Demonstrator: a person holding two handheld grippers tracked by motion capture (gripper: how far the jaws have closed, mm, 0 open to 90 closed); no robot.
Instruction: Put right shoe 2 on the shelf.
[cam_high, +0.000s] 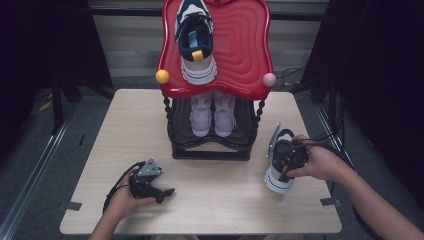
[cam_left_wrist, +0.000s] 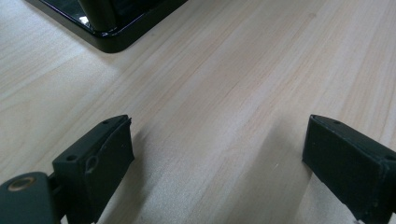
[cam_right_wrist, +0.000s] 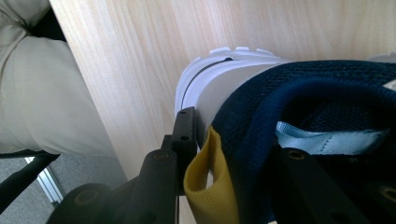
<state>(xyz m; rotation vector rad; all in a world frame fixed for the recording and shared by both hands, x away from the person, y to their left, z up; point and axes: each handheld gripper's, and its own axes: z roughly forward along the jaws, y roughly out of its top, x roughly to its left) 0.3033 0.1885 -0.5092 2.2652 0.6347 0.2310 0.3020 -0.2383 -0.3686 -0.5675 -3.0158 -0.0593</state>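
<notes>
A navy and white sneaker (cam_high: 278, 178) with a yellow heel tab (cam_right_wrist: 205, 186) is held tilted, heel toward the table's front right. My right gripper (cam_high: 289, 159) is shut on its heel collar (cam_right_wrist: 261, 107), one jaw outside the heel and the other inside the opening. Its matching sneaker (cam_high: 196, 45) lies on the red top tray (cam_high: 242, 50) of a shoe rack. My left gripper (cam_high: 165, 192) rests low at the table's front left. In the left gripper view it (cam_left_wrist: 217, 144) stands open over bare wood with nothing between its jaws.
A pair of pink shoes (cam_high: 212, 112) sits on the rack's black lower shelf (cam_high: 210, 150), whose corner (cam_left_wrist: 109, 39) lies just ahead of the left gripper. The light wooden table (cam_high: 130, 125) ends near a person's trouser leg (cam_right_wrist: 42, 93). Cables trail off at the right.
</notes>
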